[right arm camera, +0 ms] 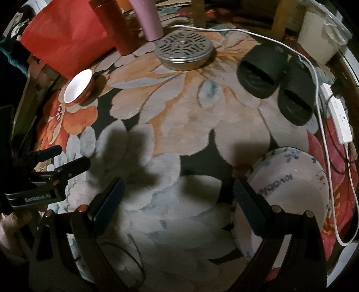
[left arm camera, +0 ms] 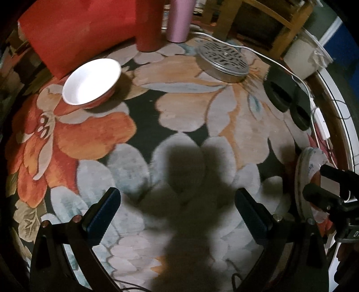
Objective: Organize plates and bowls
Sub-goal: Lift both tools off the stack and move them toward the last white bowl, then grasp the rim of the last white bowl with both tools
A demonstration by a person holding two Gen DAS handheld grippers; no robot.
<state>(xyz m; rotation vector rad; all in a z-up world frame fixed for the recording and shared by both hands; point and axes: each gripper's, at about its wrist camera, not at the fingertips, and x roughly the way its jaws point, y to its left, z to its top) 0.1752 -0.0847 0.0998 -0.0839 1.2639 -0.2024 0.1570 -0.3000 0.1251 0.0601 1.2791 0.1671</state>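
Note:
A bowl with a white inside and a red outside [left arm camera: 92, 82] sits on the flowered carpet at the far left; it also shows in the right wrist view [right arm camera: 77, 89]. A white plate or bowl with blue flowers and lettering [right arm camera: 289, 186] lies at the right, just beyond my right gripper's right finger; it also shows in the left wrist view [left arm camera: 307, 170]. My left gripper [left arm camera: 177, 209] is open and empty above the carpet. My right gripper [right arm camera: 179, 200] is open and empty, its right finger close beside the white dish.
A red box [left arm camera: 74, 27], a red tumbler [left arm camera: 149, 24] and a pink tumbler [left arm camera: 179, 20] stand at the back. A round metal tin [right arm camera: 184, 50], black slippers [right arm camera: 276, 83], a white cable [right arm camera: 318, 94] and a power strip [right arm camera: 338, 116] lie on the carpet.

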